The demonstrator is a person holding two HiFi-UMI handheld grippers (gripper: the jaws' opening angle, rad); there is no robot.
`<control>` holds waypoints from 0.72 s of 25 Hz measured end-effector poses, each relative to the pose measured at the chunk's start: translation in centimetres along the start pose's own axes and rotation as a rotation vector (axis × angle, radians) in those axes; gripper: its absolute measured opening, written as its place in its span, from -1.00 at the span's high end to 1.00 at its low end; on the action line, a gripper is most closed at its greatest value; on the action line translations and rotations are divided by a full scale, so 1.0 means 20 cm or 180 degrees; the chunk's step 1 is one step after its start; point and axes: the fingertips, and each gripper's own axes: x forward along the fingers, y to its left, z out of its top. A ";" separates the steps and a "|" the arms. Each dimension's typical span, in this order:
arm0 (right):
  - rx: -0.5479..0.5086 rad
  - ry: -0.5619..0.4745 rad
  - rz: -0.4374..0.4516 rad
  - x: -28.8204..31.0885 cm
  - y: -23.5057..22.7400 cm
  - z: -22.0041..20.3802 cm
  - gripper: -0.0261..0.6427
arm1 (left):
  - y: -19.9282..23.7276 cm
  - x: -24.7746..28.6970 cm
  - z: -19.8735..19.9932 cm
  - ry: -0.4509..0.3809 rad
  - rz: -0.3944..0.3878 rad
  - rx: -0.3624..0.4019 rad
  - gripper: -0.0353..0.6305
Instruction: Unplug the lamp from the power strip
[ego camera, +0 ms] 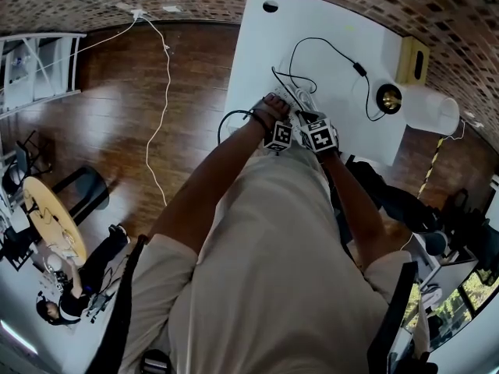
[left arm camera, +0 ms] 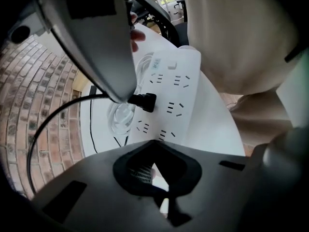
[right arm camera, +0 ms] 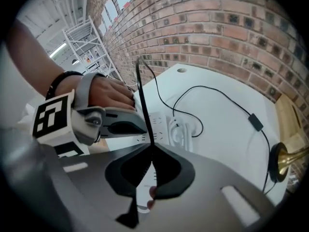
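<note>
Left gripper view looks along the white plastic strip [left arm camera: 176, 95], whose long axis runs away from the jaws toward the person's body; its face is smooth and flat, with two rows of two-slot and three-slot sockets; a small printed label near its far end is too blurred to read. The black plug [left arm camera: 143, 102] sits in a mid-length socket on the strip's left row, and its cord [left arm camera: 58, 111] leads off sideways to the left over the white table [left arm camera: 212, 124]. The left gripper [left arm camera: 154, 143] has its grey jaws brought together with nothing seen between them, the tips over the strip's near end; I cannot tell whether they touch it. A coil [left arm camera: 120, 115] of pale cable lies just beside the strip.

The right gripper [right arm camera: 152, 146] has its jaws pinched on the thin black cord, which rises straight up from the tips; in the left gripper view its tip is just beside the plug. The cord loops across the table through a small black inline switch [right arm camera: 255, 122] to the lamp [ego camera: 425, 107], which has a round brass-coloured base and a white cylindrical shade and stands well apart at the table's right side. A cube [right arm camera: 53, 115] on the left gripper carries a black-and-white square marker with no letters; a red brick wall [right arm camera: 217, 28] backs the table.
</note>
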 end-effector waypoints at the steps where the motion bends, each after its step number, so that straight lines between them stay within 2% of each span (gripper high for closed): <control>1: -0.0005 -0.0012 -0.0007 -0.02 0.01 -0.02 0.89 | 0.00 0.00 0.01 -0.0015 -0.0032 -0.0018 0.96; 6: 0.0002 0.0033 -0.0018 -0.04 0.01 -0.06 0.89 | 0.01 -0.01 -0.01 0.0037 0.0062 -0.0066 0.96; 11: 0.0284 -0.0356 -0.0034 -0.14 -0.03 0.07 0.89 | 0.01 0.00 0.00 0.0074 0.0048 -0.0063 0.96; 18: 0.0543 -0.0574 -0.0159 -0.28 -0.19 0.09 0.89 | 0.00 0.00 0.00 0.0107 0.0050 -0.0152 0.95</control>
